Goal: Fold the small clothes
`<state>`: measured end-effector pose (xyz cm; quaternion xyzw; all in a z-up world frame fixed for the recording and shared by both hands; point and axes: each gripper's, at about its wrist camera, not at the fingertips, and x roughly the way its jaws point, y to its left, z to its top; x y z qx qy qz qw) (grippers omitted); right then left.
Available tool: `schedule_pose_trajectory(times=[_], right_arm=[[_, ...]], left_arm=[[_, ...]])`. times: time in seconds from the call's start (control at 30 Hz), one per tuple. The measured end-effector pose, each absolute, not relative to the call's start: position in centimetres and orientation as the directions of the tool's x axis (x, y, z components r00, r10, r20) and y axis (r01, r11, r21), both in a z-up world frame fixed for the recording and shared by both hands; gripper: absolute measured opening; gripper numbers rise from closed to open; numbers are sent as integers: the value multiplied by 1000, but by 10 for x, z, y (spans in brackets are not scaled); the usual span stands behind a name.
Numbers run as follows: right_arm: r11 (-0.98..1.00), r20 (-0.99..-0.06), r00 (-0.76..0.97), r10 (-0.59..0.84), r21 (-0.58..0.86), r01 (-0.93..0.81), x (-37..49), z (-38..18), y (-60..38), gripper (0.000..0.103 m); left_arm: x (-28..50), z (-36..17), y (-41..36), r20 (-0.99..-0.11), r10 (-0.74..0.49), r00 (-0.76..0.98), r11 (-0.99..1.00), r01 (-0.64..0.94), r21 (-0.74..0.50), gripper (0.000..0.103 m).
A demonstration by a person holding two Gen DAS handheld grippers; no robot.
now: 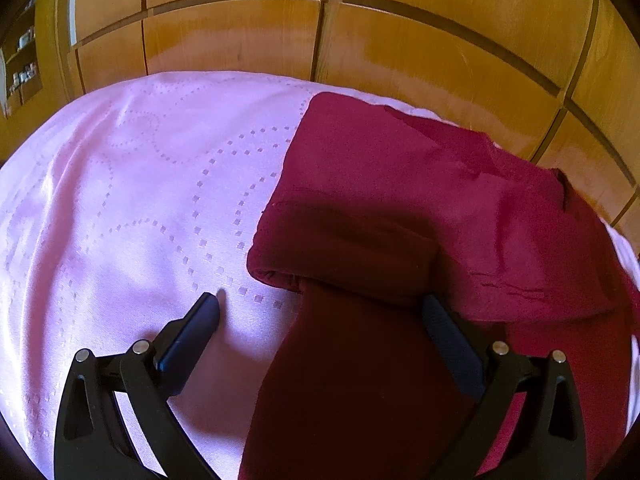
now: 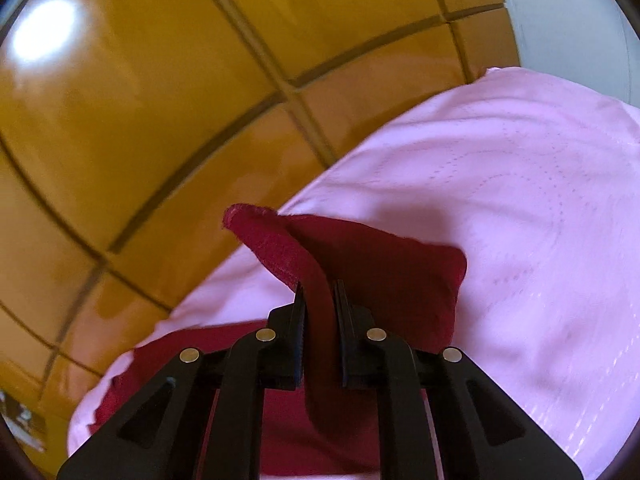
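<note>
A dark red garment (image 1: pixel 400 184) lies on the pink bedspread (image 1: pixel 140 184), with a folded part (image 1: pixel 340 252) doubled over near me. My left gripper (image 1: pixel 322 310) hangs open just above it. A strip of the red cloth runs between its fingers, close to the right finger (image 1: pixel 440 320); the left finger (image 1: pixel 206 314) is over bare bedspread. In the right wrist view my right gripper (image 2: pixel 320 294) is shut on a fold of the red garment (image 2: pixel 360 264). Its stitched hem (image 2: pixel 272 240) stands up above the pads, lifted off the bed.
Glossy wooden wardrobe panels (image 1: pixel 360 48) stand right behind the bed's far edge, seen too as wardrobe panels (image 2: pixel 140 120) in the right wrist view. A grey wall (image 2: pixel 568 20) shows at the upper right. Bare pink bedspread (image 2: pixel 520 200) stretches to the right of the garment.
</note>
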<state>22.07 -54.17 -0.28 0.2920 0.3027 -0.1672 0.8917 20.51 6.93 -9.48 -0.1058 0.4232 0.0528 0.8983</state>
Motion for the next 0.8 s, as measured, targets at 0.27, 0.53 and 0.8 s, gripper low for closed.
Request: schedule_pose_trajectory(times=[0.27, 0.53, 0.8], right_arm=[[833, -566, 824, 4, 458, 310, 217, 30, -468, 12], [919, -534, 817, 218, 393, 11, 242, 41, -334, 12], [920, -638, 668, 385, 321, -224, 259, -17, -213, 12]], left_arm=[[185, -74, 80, -753, -68, 655, 959, -164, -230, 101], [158, -68, 95, -755, -100, 648, 953, -157, -260, 101], [139, -59, 107, -738, -146, 658, 948, -121, -295, 101]])
